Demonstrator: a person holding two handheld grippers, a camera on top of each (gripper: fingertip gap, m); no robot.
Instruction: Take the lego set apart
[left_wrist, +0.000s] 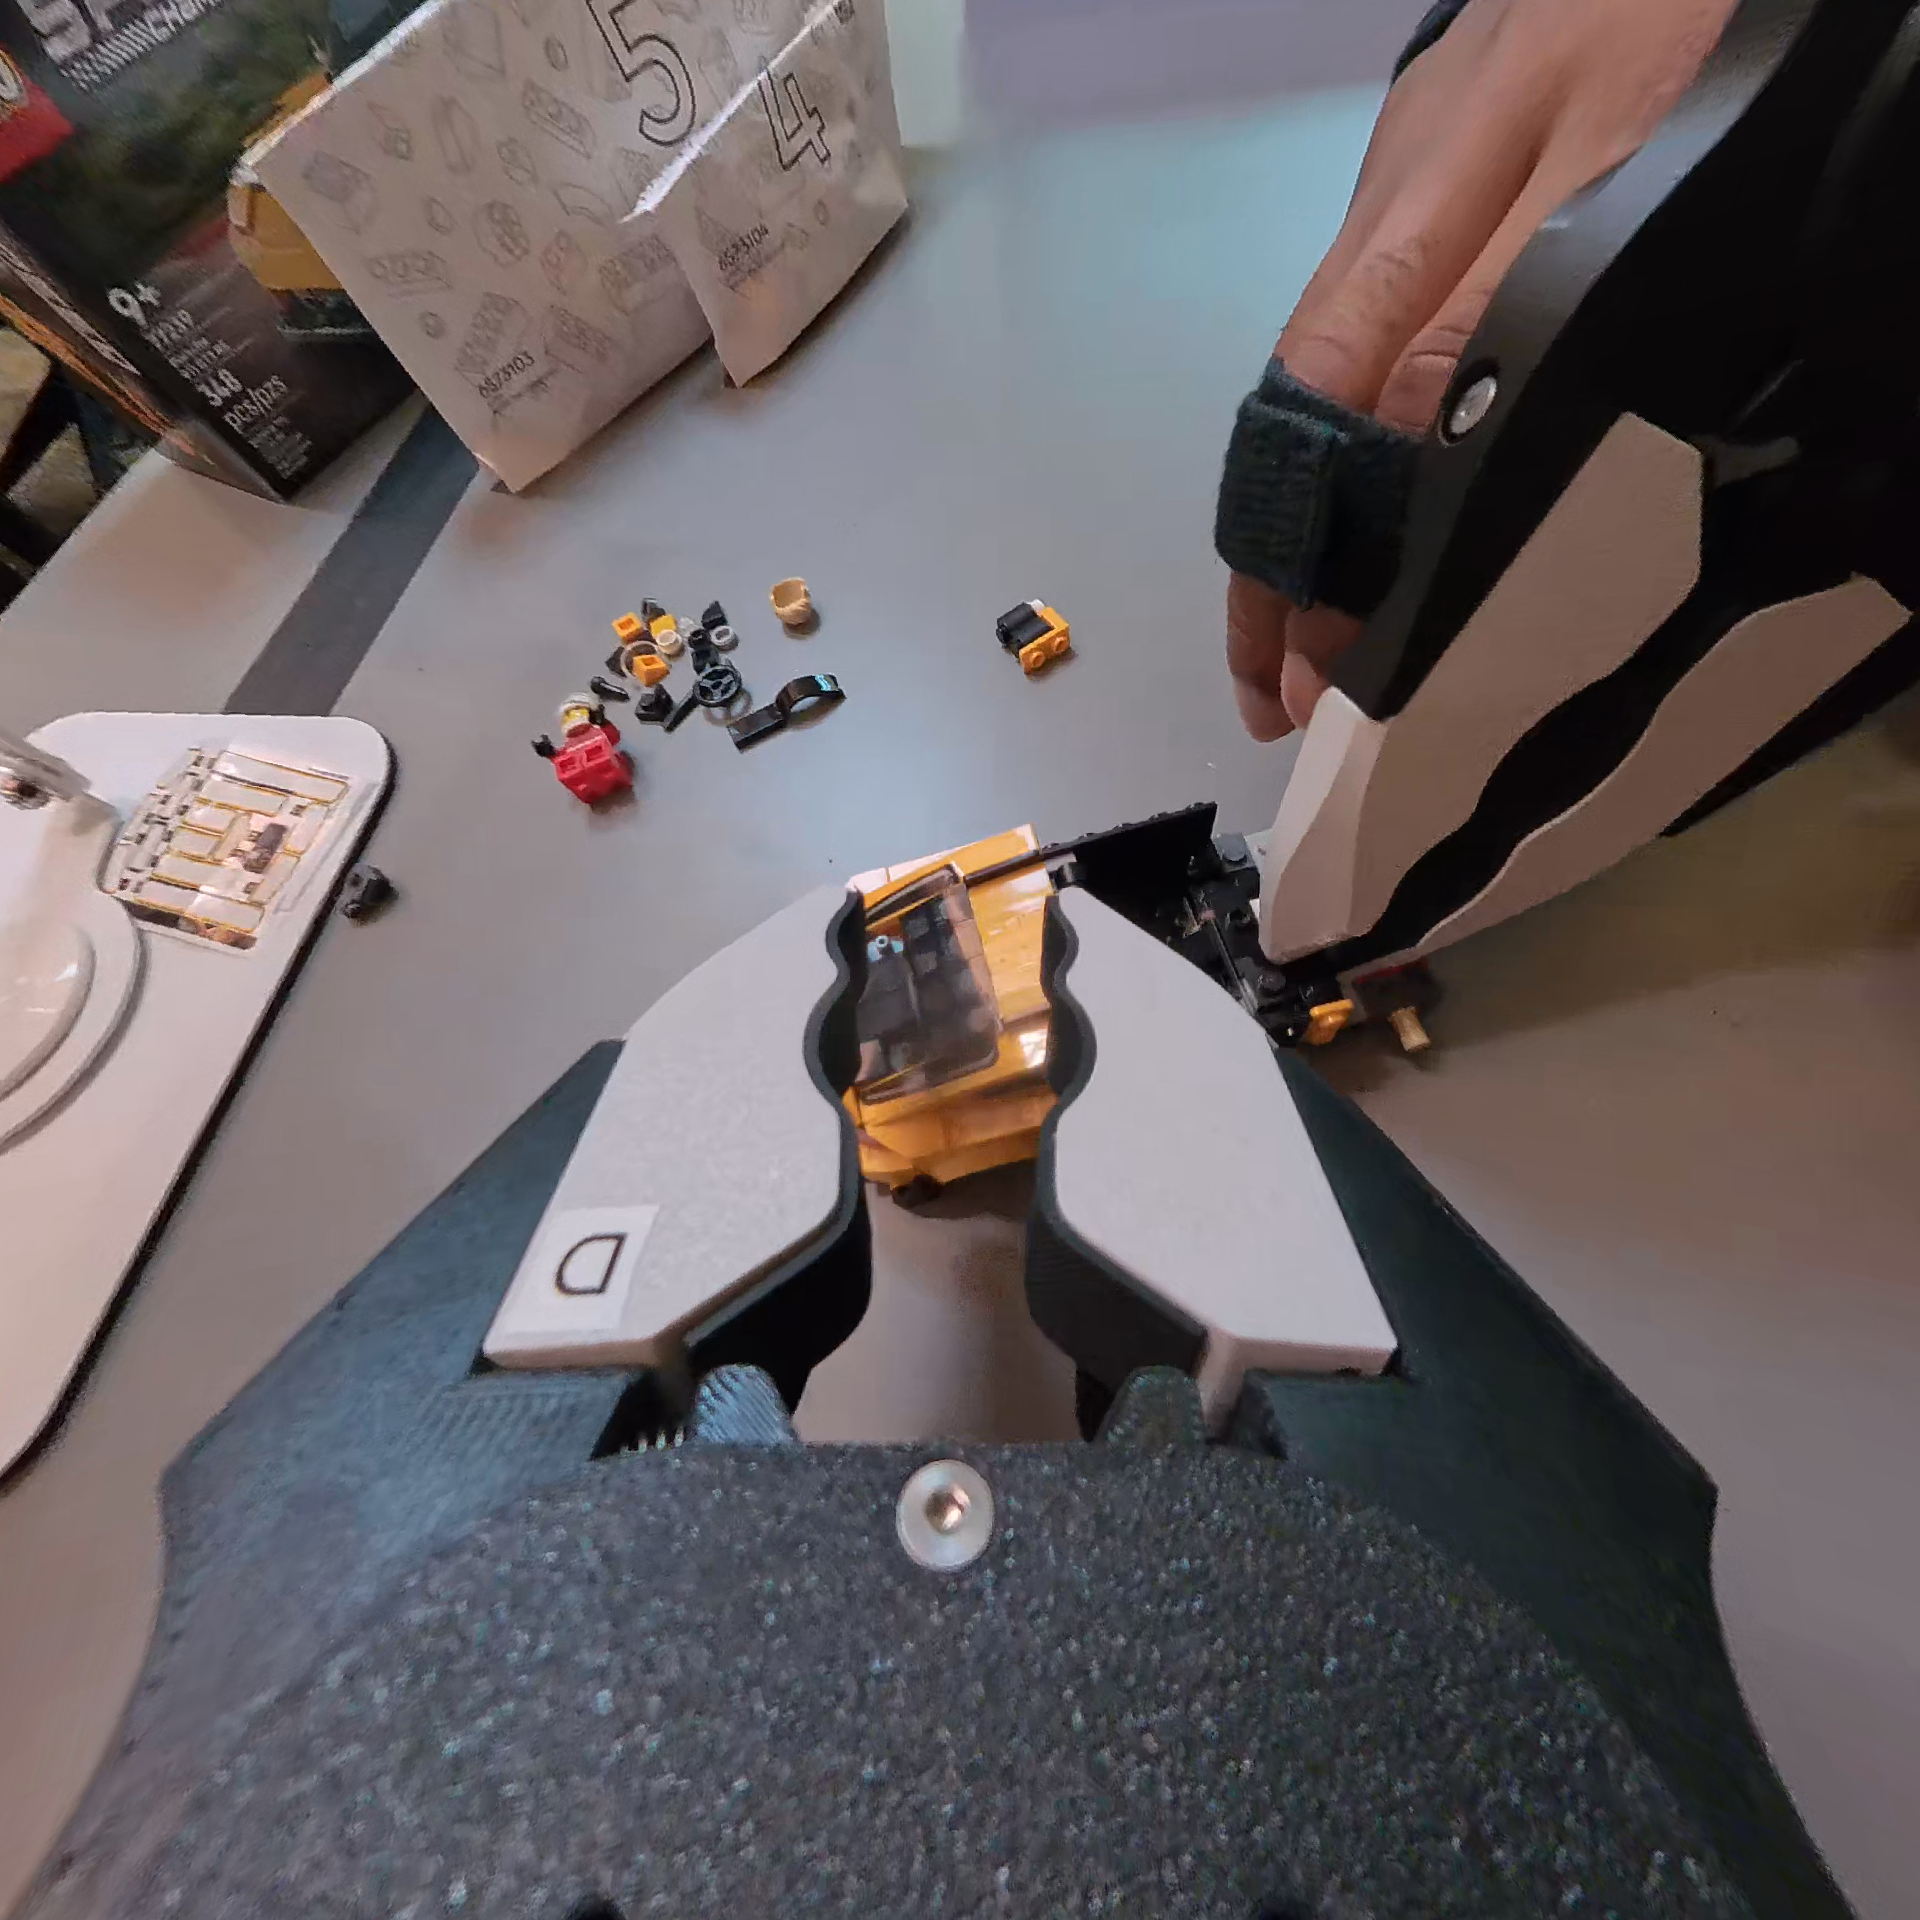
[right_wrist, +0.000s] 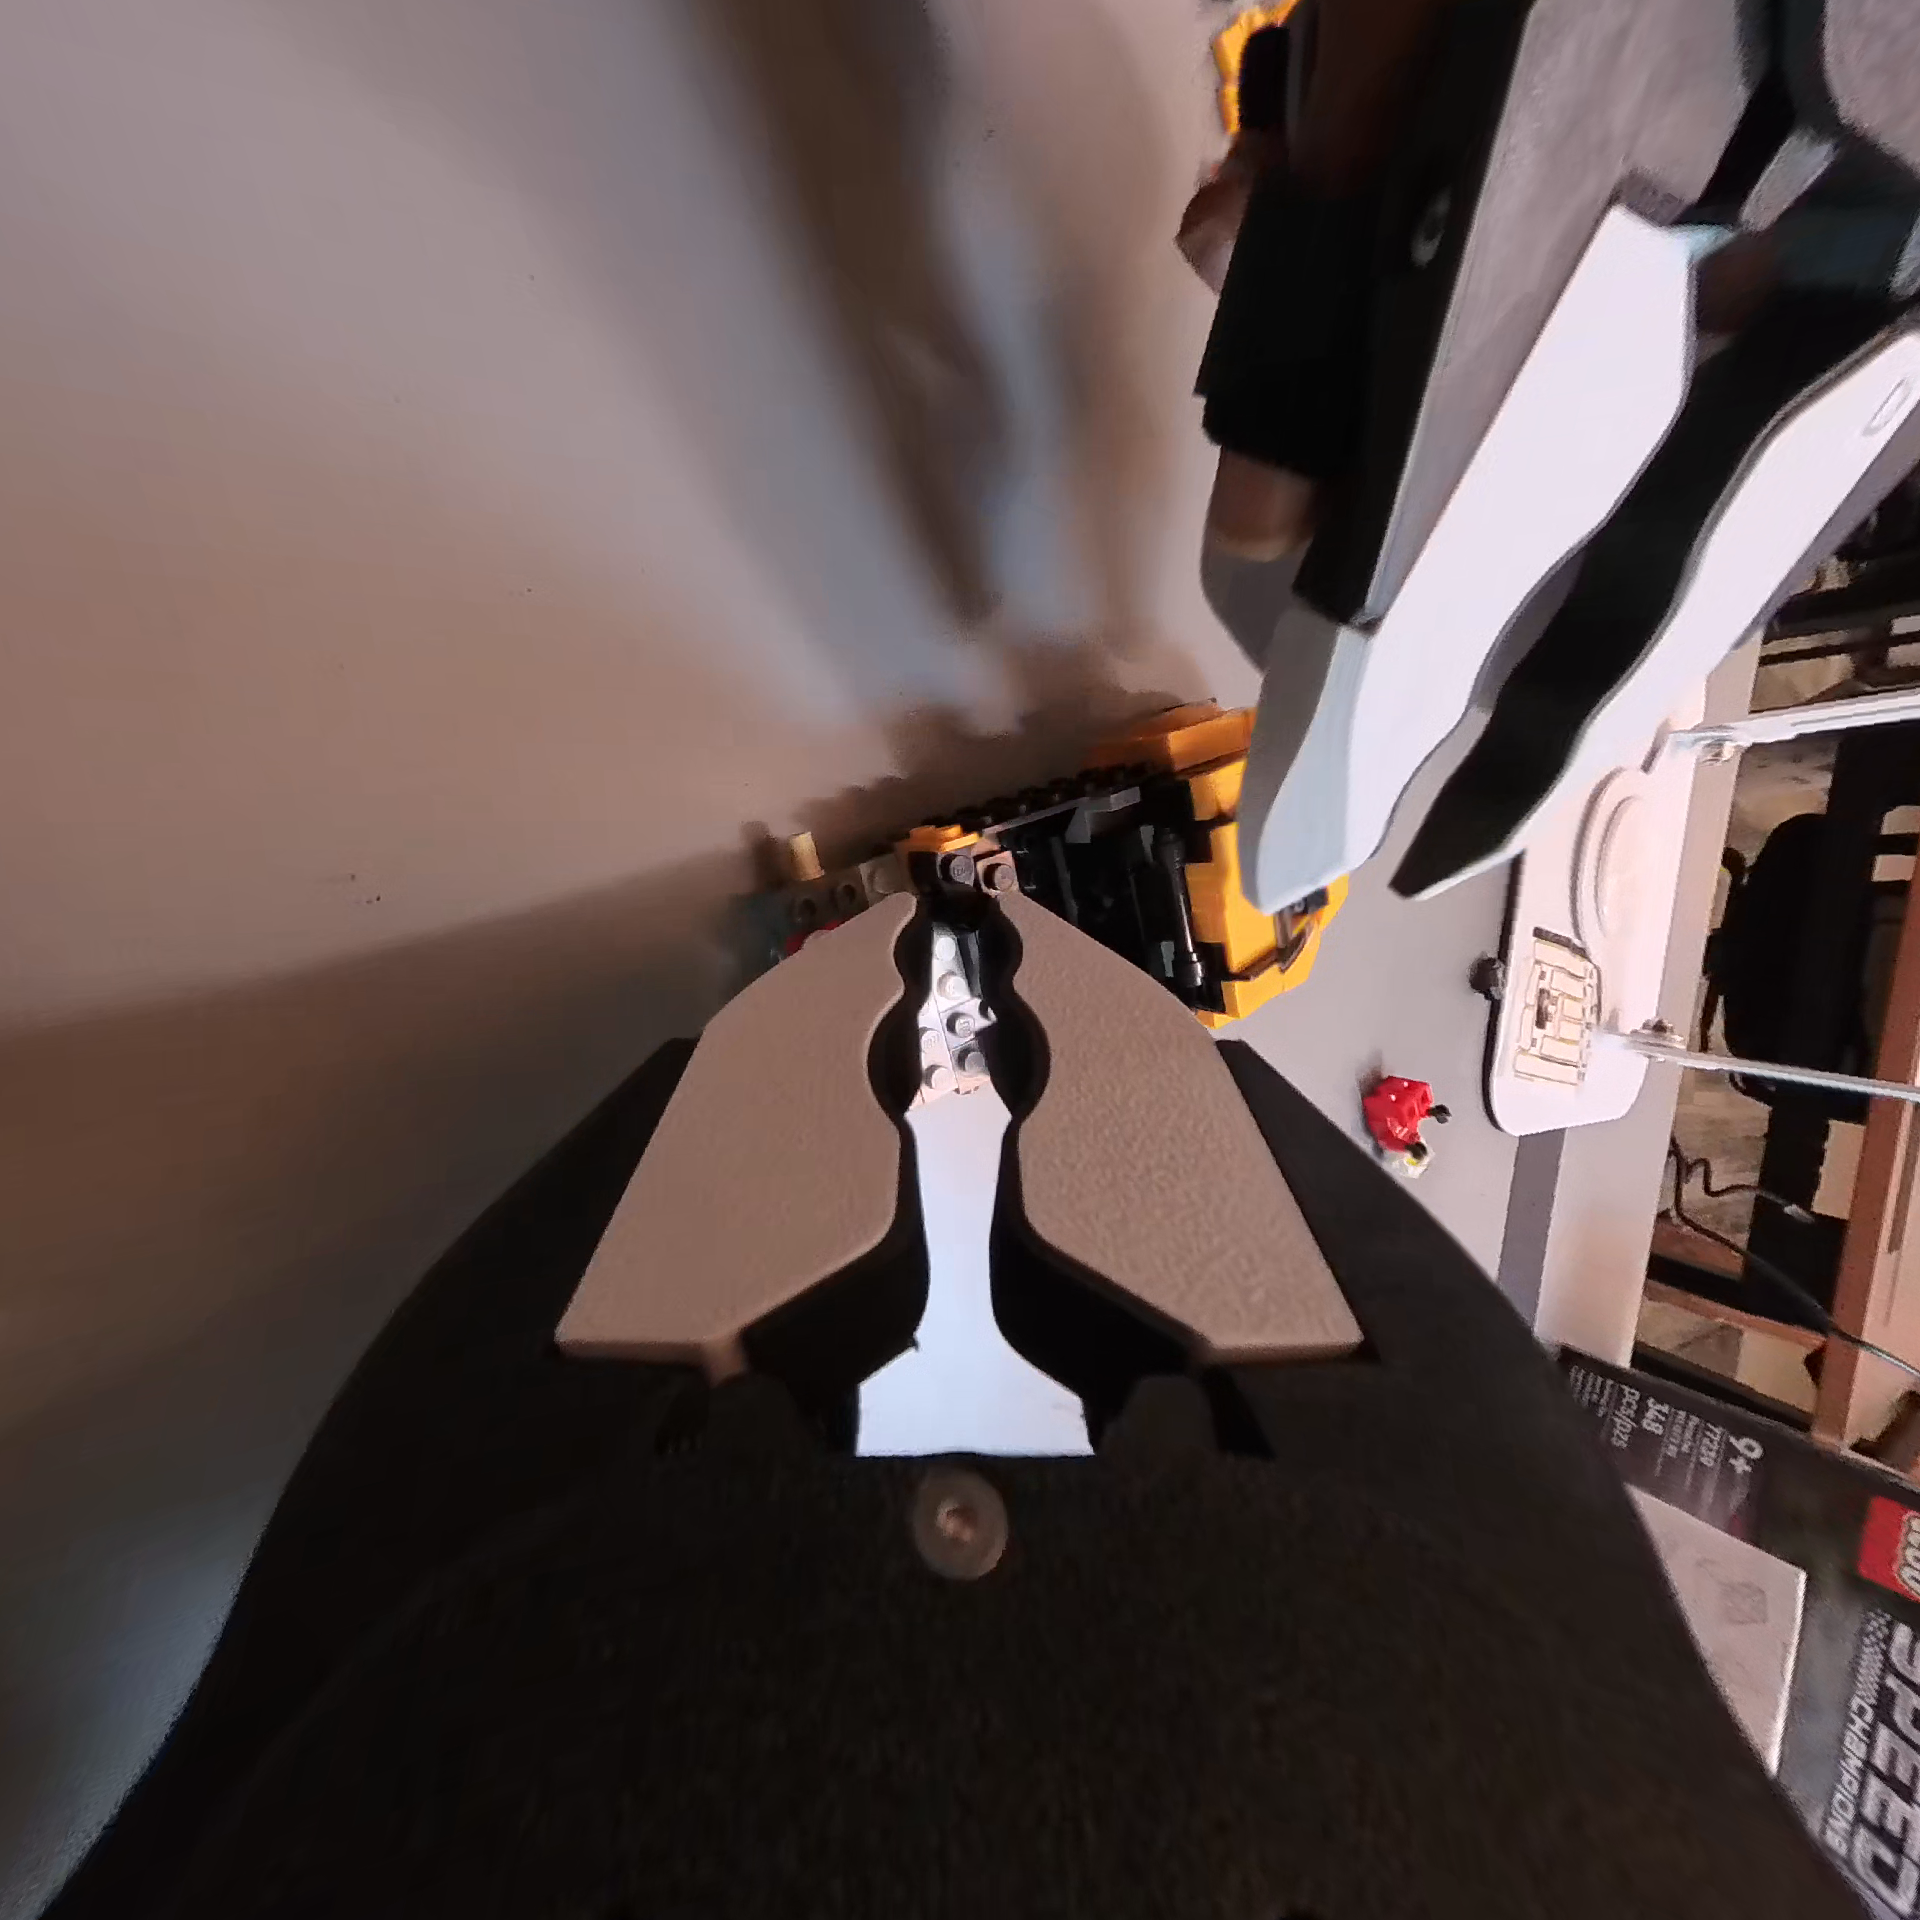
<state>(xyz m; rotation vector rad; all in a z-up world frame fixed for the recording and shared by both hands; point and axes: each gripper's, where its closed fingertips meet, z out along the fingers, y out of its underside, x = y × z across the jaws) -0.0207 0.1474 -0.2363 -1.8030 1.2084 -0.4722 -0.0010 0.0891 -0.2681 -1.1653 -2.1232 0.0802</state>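
Left wrist view: left gripper closed about the yellow cabin section of the lego car, fingers pressed to both flanks, model resting on the grey table. Right gripper entering from the right, tips down on the black chassis end of the same model; degree of closure not readable from this angle. Loose pile of removed parts lying well apart on the table beyond, with a red minifigure, a tan hair piece and a small black-and-orange sub-assembly nearby. Two numbered paper bags and the set box at the far edge; sticker sheet on a white stand base at left. Right wrist view: right gripper nearly closed, tips pinching a grey studded plate assembly at the chassis end of the lego car, a narrow gap remaining behind the tips. Left gripper visible above right, clamped on the yellow body. Step in hand, as judged: separation of the grey plate section from the chassis. For clean release, firm steady hold with the left, right grip kept at the seam, levering upward from one edge rather than straight pulling, force kept low to avoid scattering small parts or shearing neighbouring sections.
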